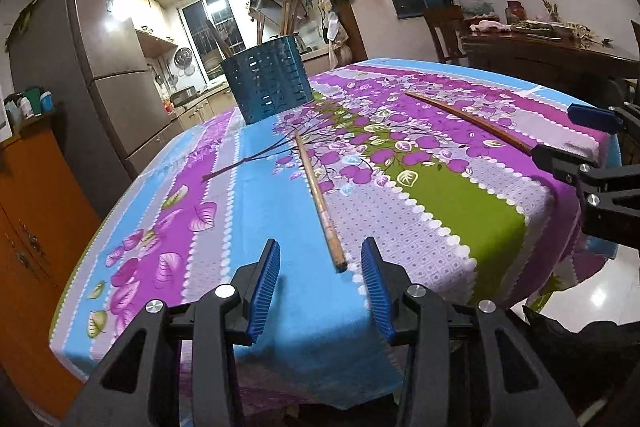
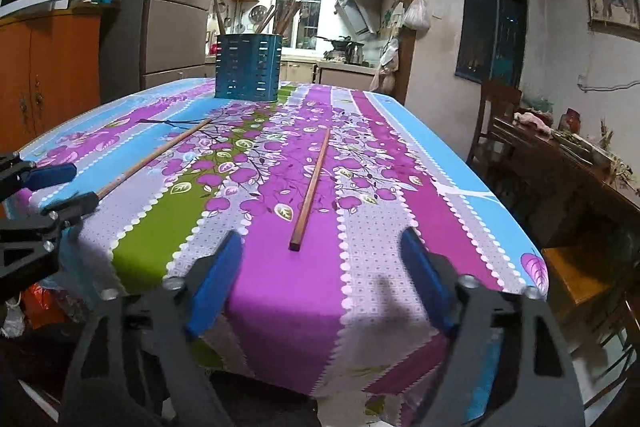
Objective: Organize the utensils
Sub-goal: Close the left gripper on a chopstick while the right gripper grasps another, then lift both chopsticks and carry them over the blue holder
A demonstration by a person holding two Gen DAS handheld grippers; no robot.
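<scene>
Two wooden chopsticks lie on the flowered tablecloth (image 1: 460,211). One chopstick (image 1: 318,199) points at my left gripper (image 1: 320,251), and its near end lies between the open blue pads without touching them. The other chopstick (image 2: 312,187) stops just short of my right gripper (image 2: 322,237), whose jaws stand wide open. Each view also shows the other hand's tool: the right gripper (image 1: 554,131) at the right edge, the left gripper (image 2: 85,185) at the left edge. A blue slotted holder (image 1: 266,83) (image 2: 248,67) with several chopsticks stands upright at the table's far end.
The table's near edge runs just under both grippers. An orange cabinet (image 1: 36,219) and a fridge (image 1: 100,67) stand to the left. A dark wooden table (image 2: 568,163) with a chair (image 2: 496,115) is at the right. The kitchen lies behind.
</scene>
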